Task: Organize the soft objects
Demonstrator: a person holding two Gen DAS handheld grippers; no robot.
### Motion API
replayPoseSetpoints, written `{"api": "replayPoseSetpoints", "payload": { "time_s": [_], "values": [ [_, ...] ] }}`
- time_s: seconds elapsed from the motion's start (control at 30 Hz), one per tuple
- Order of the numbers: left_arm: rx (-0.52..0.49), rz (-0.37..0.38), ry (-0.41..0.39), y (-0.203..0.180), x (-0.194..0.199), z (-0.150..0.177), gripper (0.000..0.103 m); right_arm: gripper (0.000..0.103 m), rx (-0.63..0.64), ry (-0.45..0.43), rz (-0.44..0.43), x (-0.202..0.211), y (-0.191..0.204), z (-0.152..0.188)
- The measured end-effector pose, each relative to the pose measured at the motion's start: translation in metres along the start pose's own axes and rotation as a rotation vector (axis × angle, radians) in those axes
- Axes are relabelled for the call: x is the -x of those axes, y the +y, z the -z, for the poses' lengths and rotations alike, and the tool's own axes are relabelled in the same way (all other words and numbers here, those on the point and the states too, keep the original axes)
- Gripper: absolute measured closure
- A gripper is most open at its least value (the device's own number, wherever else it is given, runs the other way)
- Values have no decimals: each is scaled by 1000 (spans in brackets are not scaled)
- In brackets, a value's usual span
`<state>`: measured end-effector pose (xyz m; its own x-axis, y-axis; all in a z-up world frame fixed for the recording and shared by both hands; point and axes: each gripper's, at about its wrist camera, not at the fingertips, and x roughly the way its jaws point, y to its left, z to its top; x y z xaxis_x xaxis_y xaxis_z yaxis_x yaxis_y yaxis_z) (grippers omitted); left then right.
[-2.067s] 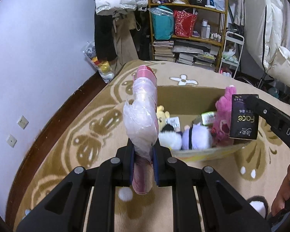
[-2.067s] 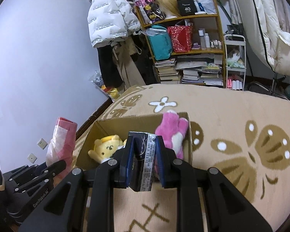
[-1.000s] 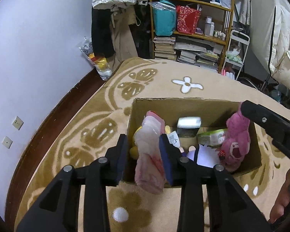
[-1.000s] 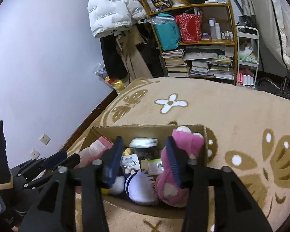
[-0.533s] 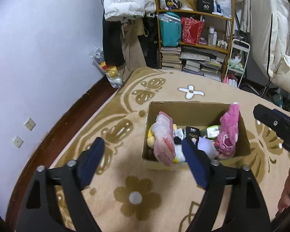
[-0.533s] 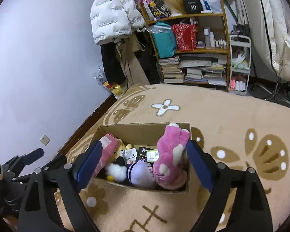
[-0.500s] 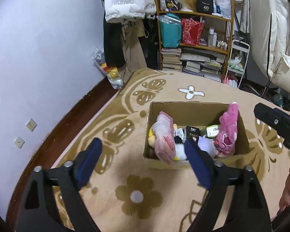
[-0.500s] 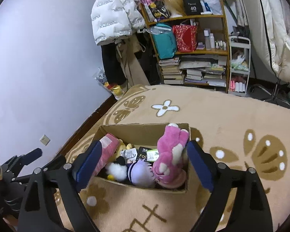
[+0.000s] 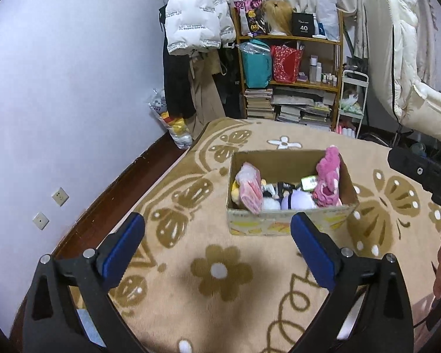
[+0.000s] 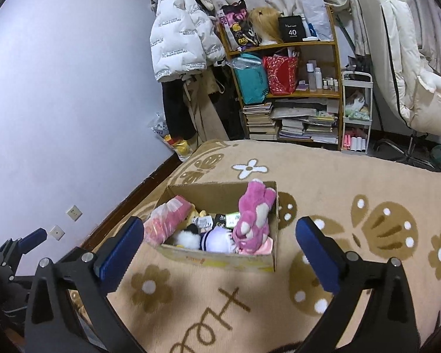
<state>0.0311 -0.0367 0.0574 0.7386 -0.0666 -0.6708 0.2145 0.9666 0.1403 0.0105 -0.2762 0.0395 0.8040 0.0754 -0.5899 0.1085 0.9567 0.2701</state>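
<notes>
Beyond both gaping tongs (image 9: 217,232), box (image 9: 279,226) w/ plush toys (image 10: 251,217).

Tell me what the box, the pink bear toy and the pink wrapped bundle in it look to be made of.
Box: brown corrugated cardboard, matte, raw cut rims, printed front. Pink bear toy: fuzzy plush fabric, with paler paw pads. Pink wrapped bundle: likely soft cloth inside thin clear plastic film, which looks crinkled and glossy; contents unclear.

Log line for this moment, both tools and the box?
left tool: open, empty | right tool: open, empty | both just opened | pink wrapped pack, black packet: in cardboard box
</notes>
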Motion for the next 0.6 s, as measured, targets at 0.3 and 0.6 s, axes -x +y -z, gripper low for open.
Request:
{"api": "replayPoseSetpoints", "payload": {
  "time_s": [0.3, 0.6],
  "values": [
    [12, -7, -50, 4, 18, 28, 4, 0, 21, -9, 16, 13, 1, 27],
    [7, -14, -13, 1, 1, 47, 4, 0, 75, -50, 71, 14, 2, 53]
  ]
}}
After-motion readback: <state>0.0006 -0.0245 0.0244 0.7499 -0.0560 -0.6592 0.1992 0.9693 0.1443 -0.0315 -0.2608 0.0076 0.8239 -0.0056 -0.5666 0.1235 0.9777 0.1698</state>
